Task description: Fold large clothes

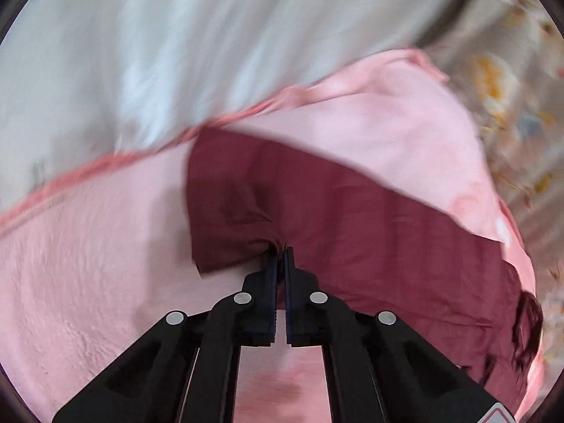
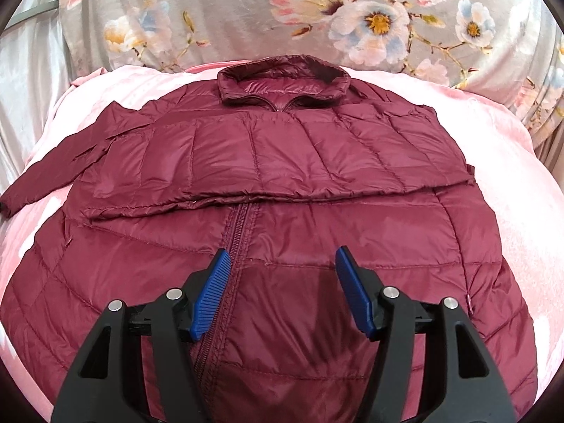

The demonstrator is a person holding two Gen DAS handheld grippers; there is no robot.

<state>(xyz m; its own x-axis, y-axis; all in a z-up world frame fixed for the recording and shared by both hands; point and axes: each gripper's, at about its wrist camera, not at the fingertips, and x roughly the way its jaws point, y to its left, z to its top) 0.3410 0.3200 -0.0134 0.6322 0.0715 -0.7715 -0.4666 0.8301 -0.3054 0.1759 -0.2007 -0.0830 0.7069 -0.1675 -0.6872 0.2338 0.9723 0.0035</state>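
A maroon quilted puffer jacket [image 2: 282,162] lies front up on a pink blanket [image 2: 511,183], collar [image 2: 283,81] at the far end. One sleeve is folded across the chest; the other sleeve [image 2: 53,169] stretches out to the left. My right gripper [image 2: 282,268] is open and empty, low over the jacket's lower front beside the zipper [image 2: 236,232]. In the left wrist view my left gripper [image 1: 281,252] is shut on the edge of the maroon sleeve [image 1: 317,218], near its cuff, and holds it just above the pink blanket [image 1: 88,264]. That view is motion-blurred.
A grey floral sheet [image 2: 352,17] lies beyond the blanket at the far end. Pale silvery fabric [image 1: 158,53] lies past the blanket's pink trim edge [image 1: 105,160]. It also shows at the left in the right wrist view [image 2: 24,81].
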